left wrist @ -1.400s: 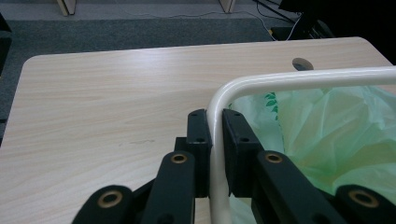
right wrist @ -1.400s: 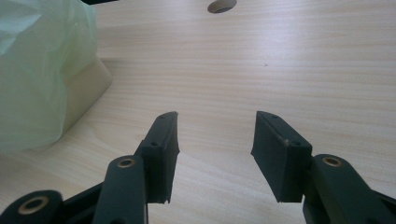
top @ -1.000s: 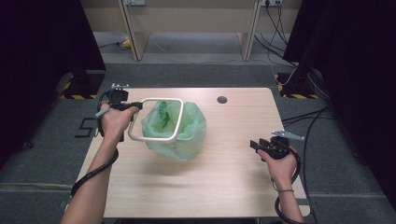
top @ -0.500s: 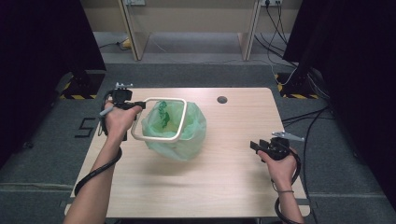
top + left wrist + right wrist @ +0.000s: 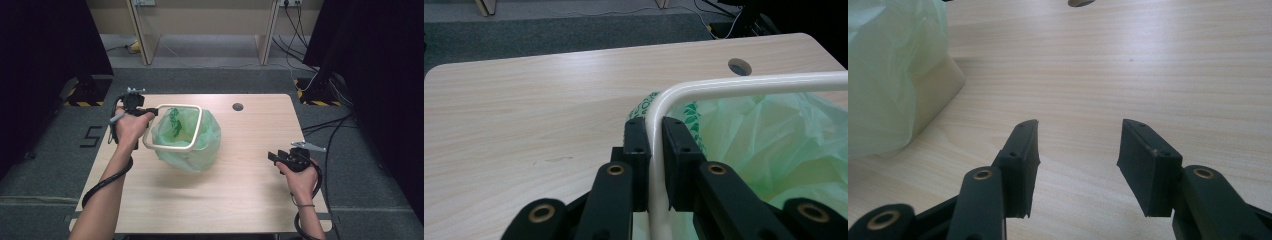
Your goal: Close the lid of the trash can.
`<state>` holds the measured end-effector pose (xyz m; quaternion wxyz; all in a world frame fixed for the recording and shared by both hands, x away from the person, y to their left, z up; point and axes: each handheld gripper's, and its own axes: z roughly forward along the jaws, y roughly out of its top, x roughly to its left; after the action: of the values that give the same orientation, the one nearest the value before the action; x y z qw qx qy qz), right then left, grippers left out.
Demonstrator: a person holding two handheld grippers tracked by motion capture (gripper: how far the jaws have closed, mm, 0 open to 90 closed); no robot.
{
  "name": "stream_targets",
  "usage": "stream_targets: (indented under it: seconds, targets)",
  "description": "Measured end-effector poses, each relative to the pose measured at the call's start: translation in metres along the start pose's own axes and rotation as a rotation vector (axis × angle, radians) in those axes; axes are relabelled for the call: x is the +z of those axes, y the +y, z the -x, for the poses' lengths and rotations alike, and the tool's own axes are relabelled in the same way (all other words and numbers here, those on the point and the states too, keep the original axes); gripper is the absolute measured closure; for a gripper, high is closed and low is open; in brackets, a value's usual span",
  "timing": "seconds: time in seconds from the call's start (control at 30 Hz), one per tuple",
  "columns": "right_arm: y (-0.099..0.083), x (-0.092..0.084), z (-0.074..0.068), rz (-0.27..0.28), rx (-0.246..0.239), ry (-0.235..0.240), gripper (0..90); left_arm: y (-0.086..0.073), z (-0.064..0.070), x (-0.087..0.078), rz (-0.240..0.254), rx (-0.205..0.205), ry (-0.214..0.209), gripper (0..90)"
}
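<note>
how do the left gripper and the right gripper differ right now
The left gripper is shut on the cream frame that carries the green bag; the right gripper is open, with nothing between its jaws. The left gripper is at the bag's frame, while the right gripper stands apart near the table's right edge. Both have black jaws and are hand-held.

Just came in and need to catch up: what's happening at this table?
A person is working at a wooden table with a gripper in each hand. The left gripper is shut on the cream frame that holds a green plastic bag, with its fingers clamped on the frame's tube near a corner. The right gripper is open with nothing between its fingers, off to the right of the bag.
</note>
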<state>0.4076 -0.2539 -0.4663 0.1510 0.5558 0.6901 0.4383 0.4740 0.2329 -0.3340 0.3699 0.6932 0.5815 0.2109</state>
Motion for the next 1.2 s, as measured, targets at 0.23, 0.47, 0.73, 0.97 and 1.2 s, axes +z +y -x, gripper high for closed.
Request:
stream_targets:
  seconds: [0.23, 0.47, 0.73, 0.97, 1.2]
  targets:
    - [0.001, 0.000, 0.000, 0.000, -0.001, 0.000, 50.2, 0.002, 0.004, 0.003, 0.000, 0.002, 0.001, 81.4]
    - [0.001, -0.001, 0.001, 0.001, 0.002, -0.001, 50.2, 0.003, 0.008, 0.009, -0.005, 0.002, 0.006, 81.4]
    - [0.002, -0.002, 0.001, 0.002, -0.003, -0.003, 50.2, 0.003, 0.012, 0.015, -0.016, 0.005, 0.011, 81.4]
    - [0.002, 0.000, -0.001, 0.000, -0.005, 0.002, 50.2, 0.006, 0.016, 0.018, -0.026, 0.011, 0.013, 81.4]
    - [0.002, 0.001, -0.003, -0.001, -0.004, 0.004, 50.2, 0.009, 0.019, 0.021, -0.032, 0.015, 0.015, 81.4]
